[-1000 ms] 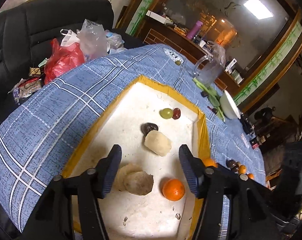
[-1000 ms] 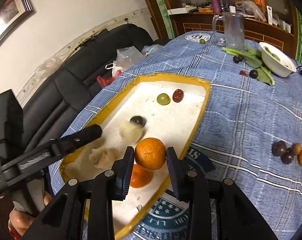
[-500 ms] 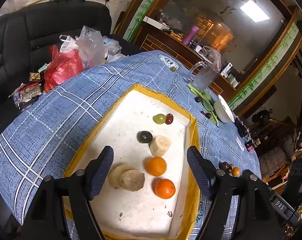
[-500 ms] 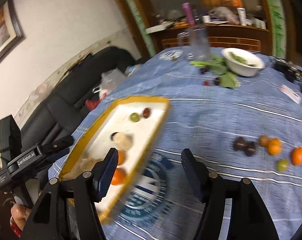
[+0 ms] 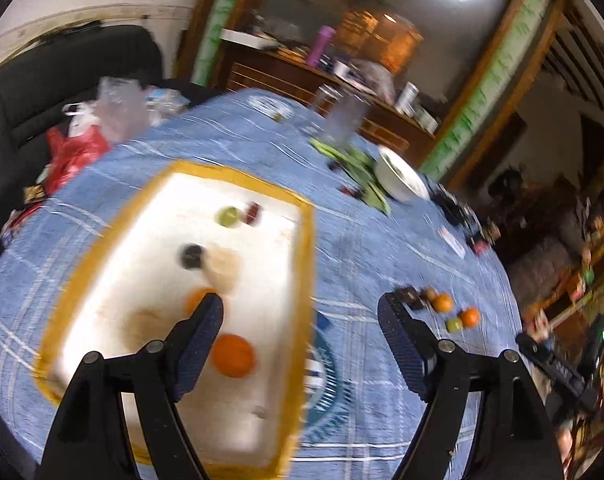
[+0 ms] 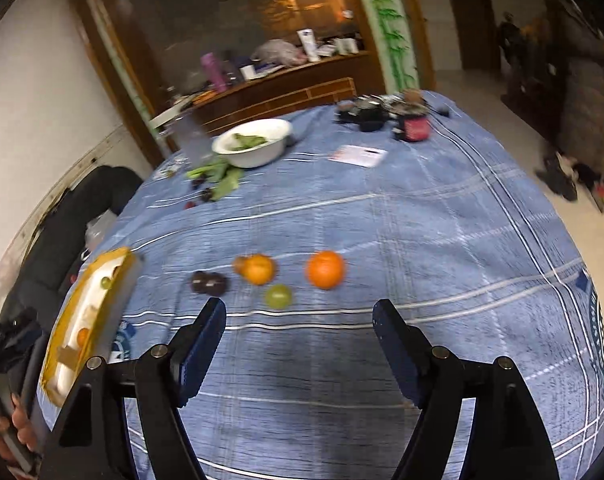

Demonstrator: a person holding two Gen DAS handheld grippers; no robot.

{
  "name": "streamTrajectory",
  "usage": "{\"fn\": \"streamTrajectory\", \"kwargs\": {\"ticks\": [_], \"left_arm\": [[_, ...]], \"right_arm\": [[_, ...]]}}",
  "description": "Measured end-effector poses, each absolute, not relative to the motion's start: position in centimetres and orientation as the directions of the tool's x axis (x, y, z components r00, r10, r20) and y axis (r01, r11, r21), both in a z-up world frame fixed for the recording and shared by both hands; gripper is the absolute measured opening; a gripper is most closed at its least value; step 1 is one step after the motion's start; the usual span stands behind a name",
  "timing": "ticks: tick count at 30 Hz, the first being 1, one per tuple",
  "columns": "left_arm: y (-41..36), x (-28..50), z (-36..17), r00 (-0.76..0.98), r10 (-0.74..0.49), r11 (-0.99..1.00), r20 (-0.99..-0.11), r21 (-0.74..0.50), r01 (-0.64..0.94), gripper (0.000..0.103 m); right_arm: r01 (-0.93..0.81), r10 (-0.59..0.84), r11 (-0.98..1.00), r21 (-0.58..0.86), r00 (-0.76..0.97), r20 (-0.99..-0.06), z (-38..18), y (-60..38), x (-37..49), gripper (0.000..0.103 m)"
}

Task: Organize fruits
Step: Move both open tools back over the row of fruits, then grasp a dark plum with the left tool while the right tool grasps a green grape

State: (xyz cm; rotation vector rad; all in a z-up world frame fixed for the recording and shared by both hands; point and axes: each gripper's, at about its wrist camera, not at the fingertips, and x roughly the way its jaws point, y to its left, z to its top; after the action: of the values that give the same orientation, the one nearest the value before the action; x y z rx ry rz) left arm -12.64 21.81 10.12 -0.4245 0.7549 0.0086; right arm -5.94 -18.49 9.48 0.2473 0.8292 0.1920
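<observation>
While the yellow-rimmed white rectangular tray (image 5: 302, 264) runs lengthwise away, both the left gripper (image 5: 300, 312) and right gripper (image 6: 298, 316) tilt downward, fingers just spread, released, nothing between.

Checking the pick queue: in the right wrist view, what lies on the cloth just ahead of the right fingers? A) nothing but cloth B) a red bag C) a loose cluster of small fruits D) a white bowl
C: oranges, a green fruit and dark fruits lie on the blue tablecloth ahead of the open right gripper.
</observation>
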Motion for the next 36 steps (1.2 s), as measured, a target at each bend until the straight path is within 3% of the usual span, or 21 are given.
{"fn": "streamTrajectory", "kwargs": {"ticks": [7,12,20,26,28,29,33,36], "left_arm": [[15.7,-10.2,8.5,0.671,-0.192,0.951,-0.716,-0.305,-0.054,0.079],[12.6,-7.3,7.1,0.635,-0.22,0.957,-0.741,-0.291,-0.008,0.079],[10.4,-1.4,3.8,0.579,-0.315,0.93,-0.752,-0.365,0.033,0.077],[9.4,2.5,1.8,0.555,-0.382,0.9,-0.739,-0.435,0.041,0.06],[9.1,3.5,1.1,0.532,-0.391,0.898,-0.751,-0.438,0.042,0.035],[9.0,3.7,0.8,0.525,-0.403,0.894,-0.75,-0.444,0.051,0.032],[8.8,3.2,1.0,0.545,-0.391,0.906,-0.742,-0.416,0.083,0.03],[8.0,3.2,1.0,0.566,-0.348,0.928,-0.747,-0.362,0.094,0.037]], "right_arm": [[-0.129,0.297,0.952,0.279,0.619,-0.727,7.4,-16.9,-5.2,0.08],[-0.203,0.265,0.963,0.177,0.598,-0.756,5.8,-13.3,-3.9,0.079],[-0.209,0.213,0.972,0.11,0.572,-0.792,3.0,-11.2,-0.7,0.053],[-0.218,0.215,0.97,0.107,0.573,-0.791,2.4,-11.0,0.3,0.039],[-0.22,0.226,0.968,0.118,0.569,-0.791,2.3,-11.0,0.5,0.038],[-0.221,0.234,0.967,0.127,0.569,-0.789,2.3,-11.1,0.5,0.037],[-0.223,0.258,0.962,0.156,0.566,-0.783,2.3,-11.5,0.3,0.036],[-0.234,0.258,0.961,0.148,0.562,-0.786,2.3,-11.1,0.3,0.036]]}}
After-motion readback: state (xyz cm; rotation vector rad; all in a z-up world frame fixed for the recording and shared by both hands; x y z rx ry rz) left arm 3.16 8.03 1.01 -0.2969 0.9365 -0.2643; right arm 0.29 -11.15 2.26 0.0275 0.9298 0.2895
